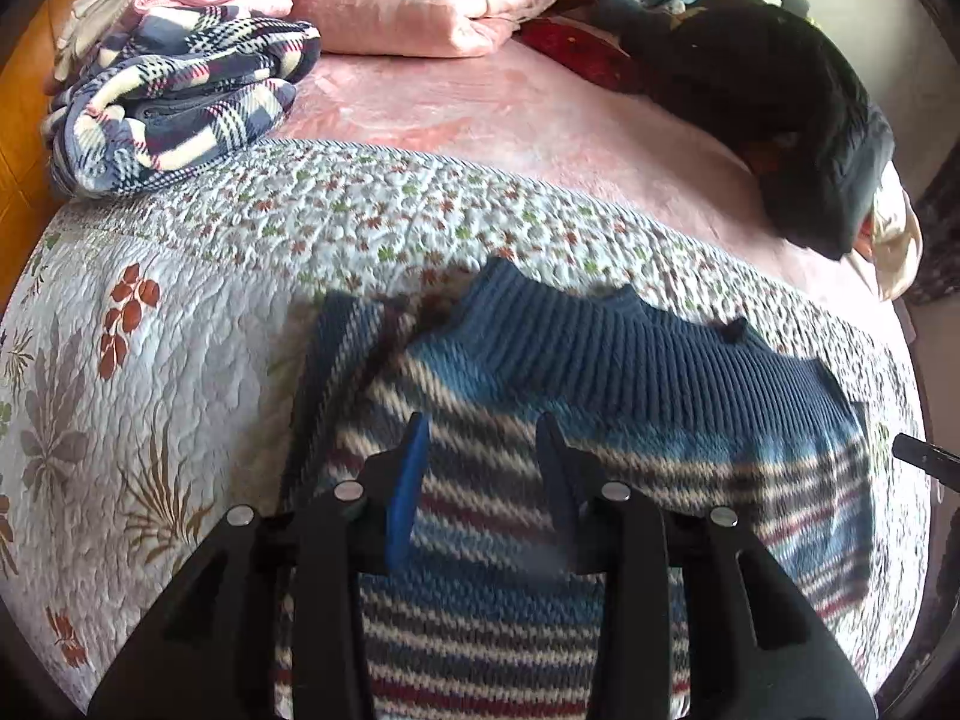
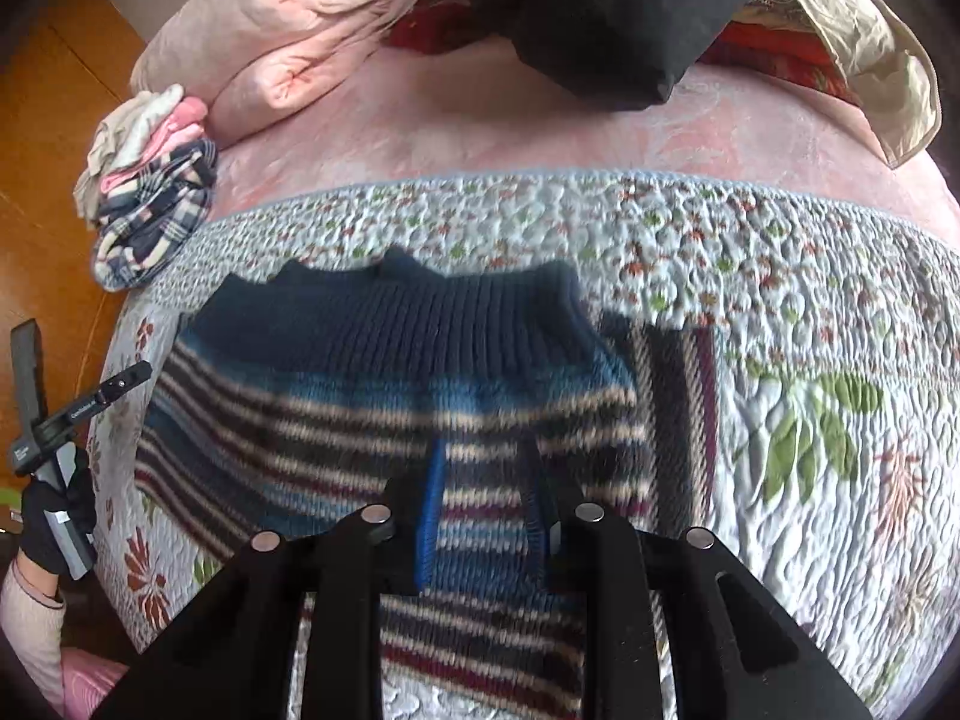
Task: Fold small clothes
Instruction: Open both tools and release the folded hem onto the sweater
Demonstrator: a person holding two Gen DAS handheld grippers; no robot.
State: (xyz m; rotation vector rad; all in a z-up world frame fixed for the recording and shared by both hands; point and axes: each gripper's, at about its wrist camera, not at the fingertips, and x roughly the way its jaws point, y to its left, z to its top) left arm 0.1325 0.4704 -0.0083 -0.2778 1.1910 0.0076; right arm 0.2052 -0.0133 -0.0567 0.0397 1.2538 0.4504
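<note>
A striped knit sweater [image 1: 570, 420] with a dark blue ribbed band [image 1: 630, 354] lies flat on the floral quilt [image 1: 180, 312]. One sleeve [image 1: 336, 372] is folded along its side. My left gripper [image 1: 480, 429] hovers open just over the stripes, with only knit showing between its blue-padded fingers [image 1: 411, 468]. In the right wrist view the same sweater [image 2: 336, 420] fills the middle, its sleeve [image 2: 678, 396] on the right. My right gripper [image 2: 485, 456] is open above the stripes. The left gripper's handle [image 2: 54, 420], held by a gloved hand [image 2: 54, 516], shows at the left edge.
A stack of folded clothes topped by plaid fleece [image 1: 180, 102] sits at the quilt's far left corner. Pink blankets [image 1: 420, 12] and a black jacket [image 1: 810, 150] lie at the back of the bed. Wooden floor [image 2: 54, 120] runs along the left side.
</note>
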